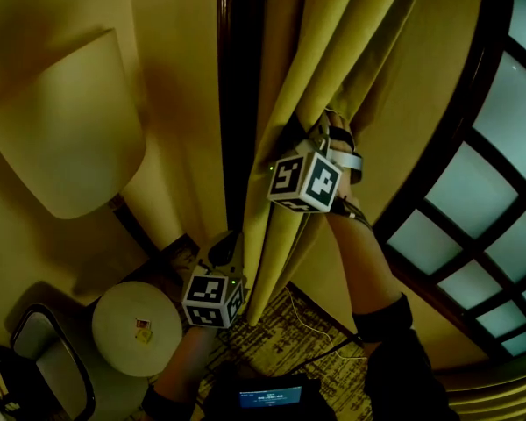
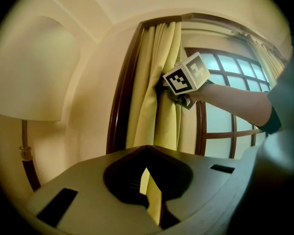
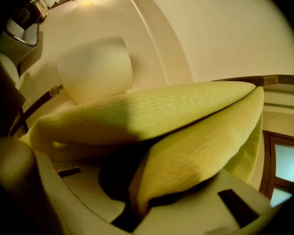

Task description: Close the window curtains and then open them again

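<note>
A yellow curtain (image 1: 333, 51) hangs bunched in folds against the dark wooden window frame (image 1: 237, 103). My right gripper (image 1: 305, 130) is shut on a thick fold of it at mid height. In the right gripper view that fold (image 3: 196, 155) fills the space between the jaws. My left gripper (image 1: 238, 239) sits lower and further left, shut on the curtain's thin edge (image 2: 153, 196). The left gripper view also shows the right gripper's marker cube (image 2: 187, 77) pressed into the curtain (image 2: 159, 92). To the right the window panes (image 1: 473, 191) are uncovered.
A floor lamp with a pale shade (image 1: 66, 130) stands close on the left. Below it are a small round table (image 1: 136, 327) and a chair (image 1: 48, 358). A cable (image 1: 320, 331) lies on the patterned carpet. A device with a lit screen (image 1: 267, 397) is at the bottom.
</note>
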